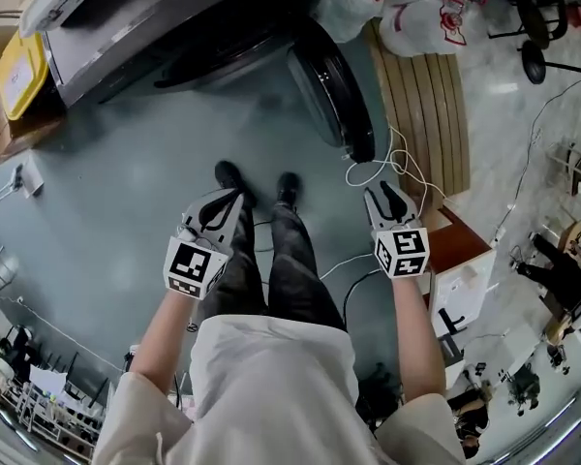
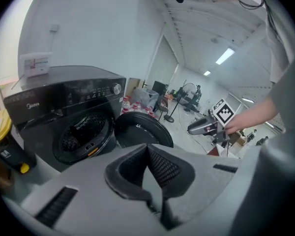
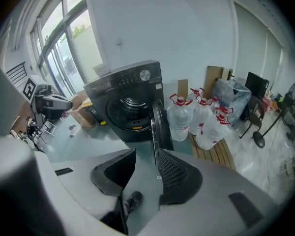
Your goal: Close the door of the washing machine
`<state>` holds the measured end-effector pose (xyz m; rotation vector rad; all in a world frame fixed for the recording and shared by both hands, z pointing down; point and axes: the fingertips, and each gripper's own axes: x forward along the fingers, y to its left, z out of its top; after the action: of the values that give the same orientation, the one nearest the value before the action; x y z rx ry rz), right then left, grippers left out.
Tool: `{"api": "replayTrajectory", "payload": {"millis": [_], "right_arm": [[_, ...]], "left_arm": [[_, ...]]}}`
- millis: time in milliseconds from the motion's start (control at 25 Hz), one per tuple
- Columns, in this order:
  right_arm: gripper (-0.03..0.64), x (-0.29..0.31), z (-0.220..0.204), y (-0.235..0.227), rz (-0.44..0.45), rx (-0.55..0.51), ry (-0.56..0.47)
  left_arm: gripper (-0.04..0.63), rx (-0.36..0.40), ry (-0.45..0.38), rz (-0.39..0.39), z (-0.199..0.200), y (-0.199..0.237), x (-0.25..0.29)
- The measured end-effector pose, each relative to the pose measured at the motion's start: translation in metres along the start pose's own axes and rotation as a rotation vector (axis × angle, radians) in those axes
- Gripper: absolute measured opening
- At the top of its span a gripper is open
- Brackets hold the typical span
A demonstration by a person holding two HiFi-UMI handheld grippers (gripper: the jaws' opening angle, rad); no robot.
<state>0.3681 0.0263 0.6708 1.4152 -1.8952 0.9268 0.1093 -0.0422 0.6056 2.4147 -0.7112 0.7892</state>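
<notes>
The washing machine (image 3: 130, 102) is dark grey, its door (image 1: 331, 90) black, the floor (image 1: 126, 211) grey-green, a bin (image 1: 19, 71) yellow. The left gripper (image 1: 221, 201) and right gripper (image 1: 387, 197) are grey with black-and-white square patterns.

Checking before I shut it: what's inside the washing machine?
Through the open door, only the drum's perforated wall shows; its bottom is hidden behind the rim.
</notes>
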Motion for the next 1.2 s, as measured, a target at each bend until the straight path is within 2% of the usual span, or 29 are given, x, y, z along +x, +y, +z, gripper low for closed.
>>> {"api": "replayTrajectory", "payload": {"millis": [440,720,960,1200], "right_arm": [[0.163,0.081,-0.058,-0.045,-0.027,-0.012,0.116],[0.178,0.127,-0.094,-0.077,-0.074,-0.038,0.218],[0.163,0.154,-0.112,-0.082,-0.063,-0.127,0.274],[0.155,0.158,-0.115,-0.072,-0.050,-0.148,0.258]], "left_arm": [[0.008,-0.016,0.057,-0.045,-0.055,0.019,0.067],[0.008,-0.025,0.078,-0.062,-0.089,0.020,0.099],[0.008,-0.047,0.084,-0.069,-0.120,0.021,0.113],[0.008,-0.084,0.100,-0.069,-0.158,0.026,0.115]]}}
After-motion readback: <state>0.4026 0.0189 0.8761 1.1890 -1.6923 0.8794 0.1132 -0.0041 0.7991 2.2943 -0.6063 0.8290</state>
